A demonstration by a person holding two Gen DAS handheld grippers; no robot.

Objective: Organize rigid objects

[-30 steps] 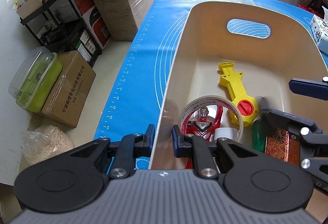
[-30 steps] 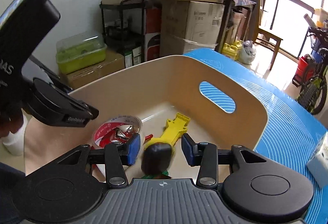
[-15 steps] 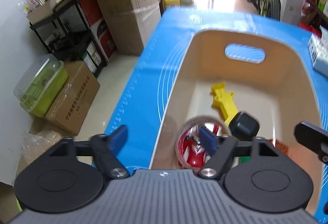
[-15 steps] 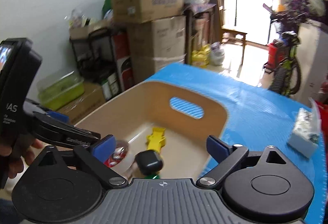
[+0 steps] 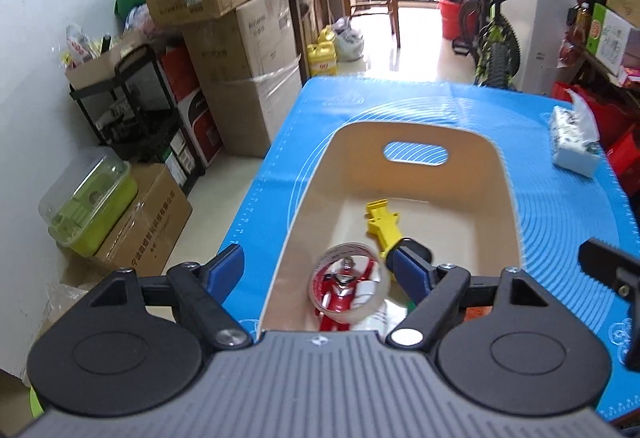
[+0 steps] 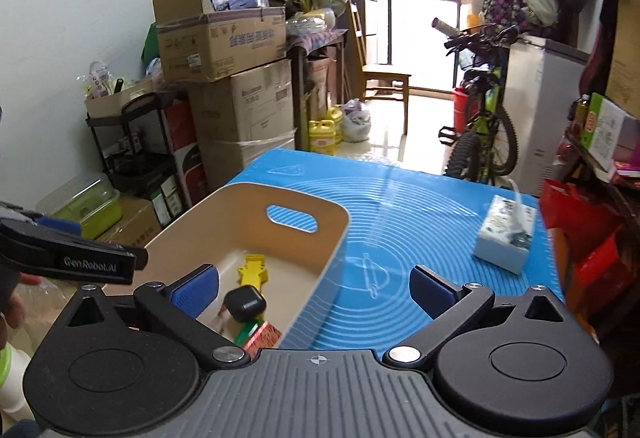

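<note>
Both claws lifted clear of the bin, hands empty

Pulled up and back from the cream bin (image 5: 502, 173) within the last second. Left claw (image 5: 316, 266) spread wide, gripping nothing, after pinching the bin's left wall a second ago. Right claw (image 6: 314, 288) likewise released; black case (image 6: 245, 304) dropped inside, lying by the yellow toy (image 6: 252, 270). Reads as the last piece stowed, task near done.

From the left wrist: red figure (image 5: 339, 296) inside the tape ring (image 5: 352, 288), hidden in the right view. From the right wrist: black case in full, red patterned box (image 6: 266, 334) in the bin's near corner, tissue pack (image 6: 506, 240) alone on the blue tabletop (image 6: 420, 222)
</note>
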